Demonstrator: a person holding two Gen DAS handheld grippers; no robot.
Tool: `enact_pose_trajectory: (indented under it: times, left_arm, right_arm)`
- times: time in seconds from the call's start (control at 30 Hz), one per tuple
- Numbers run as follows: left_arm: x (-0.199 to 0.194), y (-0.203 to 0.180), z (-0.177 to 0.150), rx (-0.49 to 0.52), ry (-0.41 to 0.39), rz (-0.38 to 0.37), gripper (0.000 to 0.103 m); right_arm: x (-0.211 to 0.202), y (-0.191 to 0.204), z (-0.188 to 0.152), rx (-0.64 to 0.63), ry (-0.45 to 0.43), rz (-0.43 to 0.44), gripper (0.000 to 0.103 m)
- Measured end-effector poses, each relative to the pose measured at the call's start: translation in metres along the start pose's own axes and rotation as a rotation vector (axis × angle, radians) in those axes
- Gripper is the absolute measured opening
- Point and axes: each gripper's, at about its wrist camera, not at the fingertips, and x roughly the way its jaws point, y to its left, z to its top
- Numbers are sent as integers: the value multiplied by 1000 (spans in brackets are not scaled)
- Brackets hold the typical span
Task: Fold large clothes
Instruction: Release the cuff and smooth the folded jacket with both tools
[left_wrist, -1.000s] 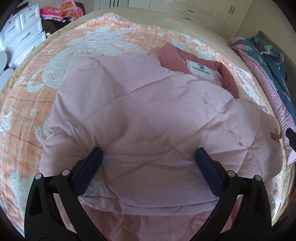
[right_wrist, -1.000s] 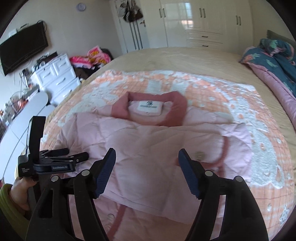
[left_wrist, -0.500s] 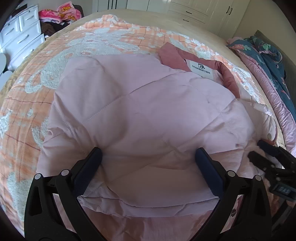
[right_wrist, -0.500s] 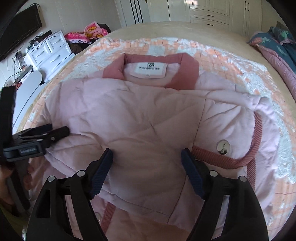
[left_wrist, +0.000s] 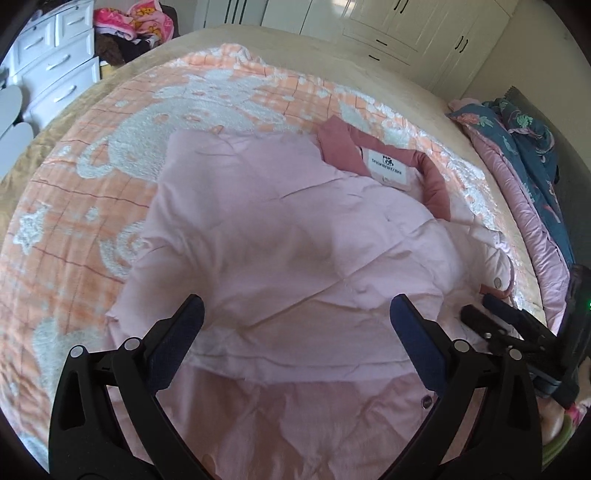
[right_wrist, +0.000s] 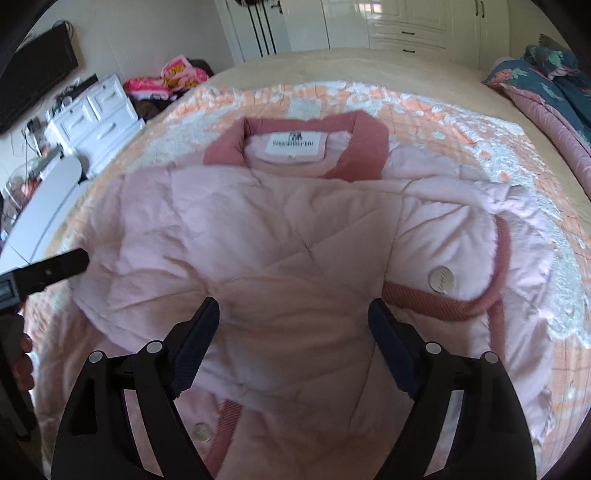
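Pink quilted jacket (right_wrist: 288, 236) lies spread across the middle of both views, on an orange-and-white fleecy blanket (left_wrist: 92, 206) over a tan bed (right_wrist: 369, 70). Fabric is matte and puffy, stitched in diamond panels, creased and rumpled. Darker rose collar (right_wrist: 365, 147) sits at the upper centre of the right wrist view, ringing a white rectangular label (right_wrist: 293, 144). Ribbed rose trim (right_wrist: 436, 302) curves along the right side, with a round silver snap button (right_wrist: 441, 280) just above it; a second snap (right_wrist: 202, 432) shows at lower left.

Right gripper (right_wrist: 293, 339): black frame, dark blue pads, jaws opening and wide apart, jacket fabric below them, pads not pressing on it.

Left gripper (left_wrist: 295, 332): jaws spread wide over the jacket's folded lower edge, nothing pinched.

Each gripper shows at the other view's edge: the right one at lower right of the left wrist view, the left one at middle left of the right wrist view.

White drawer chest (right_wrist: 96, 122) at upper left; teal floral quilt (left_wrist: 532, 147) at right edge.
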Motion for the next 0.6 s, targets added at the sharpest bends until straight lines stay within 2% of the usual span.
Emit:
enact_pose_trajectory:
  times: [0.13,0.3,0.6]
  left_arm:
    - [-14,-1,-2,-8,-8,-14,95]
    - [-37,-8,-3,-1,-42,-30,95]
    - [-88,-18,-4,11,-120,-55,95]
  right_arm:
    - [-30,-1,0,22,-64,5,94]
    - [-66,-6,3,58,-122,-4,98]
    - [-131,-14,0,98,-212,-12,98]
